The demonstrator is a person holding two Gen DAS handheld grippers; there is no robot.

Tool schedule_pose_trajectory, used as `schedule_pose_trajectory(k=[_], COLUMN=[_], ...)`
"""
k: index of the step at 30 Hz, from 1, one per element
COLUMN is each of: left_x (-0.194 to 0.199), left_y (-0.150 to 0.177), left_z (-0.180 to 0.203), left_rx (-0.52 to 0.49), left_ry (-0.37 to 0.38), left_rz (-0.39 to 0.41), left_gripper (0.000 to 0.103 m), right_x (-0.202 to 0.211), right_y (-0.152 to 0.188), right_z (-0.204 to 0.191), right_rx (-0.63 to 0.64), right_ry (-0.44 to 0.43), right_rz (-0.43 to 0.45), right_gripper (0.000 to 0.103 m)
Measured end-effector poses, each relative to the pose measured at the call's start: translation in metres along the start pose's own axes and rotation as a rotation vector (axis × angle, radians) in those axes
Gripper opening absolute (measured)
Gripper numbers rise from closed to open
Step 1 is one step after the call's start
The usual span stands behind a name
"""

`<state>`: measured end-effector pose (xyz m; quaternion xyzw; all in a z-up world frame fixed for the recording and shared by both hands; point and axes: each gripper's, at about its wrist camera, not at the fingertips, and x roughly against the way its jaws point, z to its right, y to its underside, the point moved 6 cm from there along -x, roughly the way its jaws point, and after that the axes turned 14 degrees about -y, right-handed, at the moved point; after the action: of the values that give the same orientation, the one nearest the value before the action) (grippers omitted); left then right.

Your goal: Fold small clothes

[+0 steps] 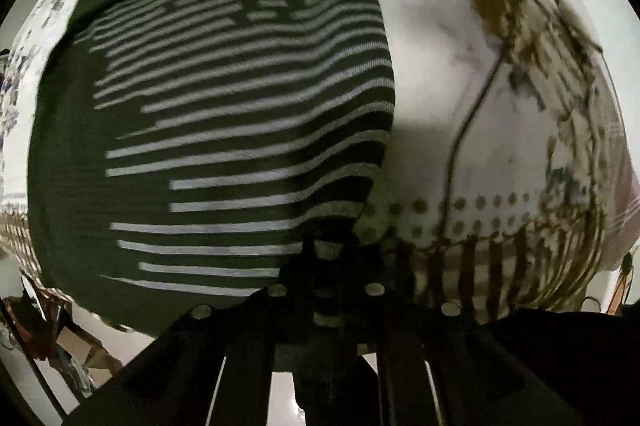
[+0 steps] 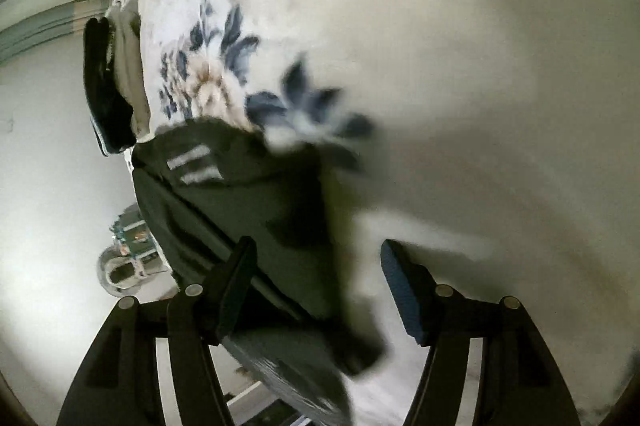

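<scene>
Left wrist view. A dark garment (image 1: 224, 130) with pale horizontal stripes lies flat and fills the left and centre of the frame. It rests on a white floral cloth (image 1: 472, 74), whose brown dots and bars border the near right edge. The left gripper (image 1: 330, 266) points down at the garment's near right hem; its jaws are drawn together, pinching a fold of the striped fabric.

Right wrist view (blurred). At far left, a dark bundle (image 2: 106, 94) sits at the cloth's edge. The garment (image 2: 240, 202) hangs in a bunched mass at centre, over the blue flower print (image 2: 224, 66). The right gripper (image 2: 320, 286) stands with its fingers (image 2: 404, 290) apart; the left finger overlaps the garment, the right one is clear of it above bare cloth. No containers are visible in either view.
</scene>
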<state>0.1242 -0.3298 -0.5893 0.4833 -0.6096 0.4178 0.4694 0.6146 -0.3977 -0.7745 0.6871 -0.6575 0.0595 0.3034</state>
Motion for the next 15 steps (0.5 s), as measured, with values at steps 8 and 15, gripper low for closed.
schedule_pose_trajectory(k=[8, 15], left_x=[0.032, 0.047], left_y=[0.005, 0.011], left_z=[-0.077, -0.198], left_rx=[0.186, 0.417], left_ry=[0.054, 0.107], left_rz=[0.016, 0.05], left_gripper=[0.006, 0.005], right_x=[0.003, -0.029], right_y=[0.003, 0.025], right_z=[-0.077, -0.2], right_rx=[0.041, 0.126], right_ry=[0.108, 0.211], right_rz=[0.1, 0.082], right_gripper=[0.01, 0.01])
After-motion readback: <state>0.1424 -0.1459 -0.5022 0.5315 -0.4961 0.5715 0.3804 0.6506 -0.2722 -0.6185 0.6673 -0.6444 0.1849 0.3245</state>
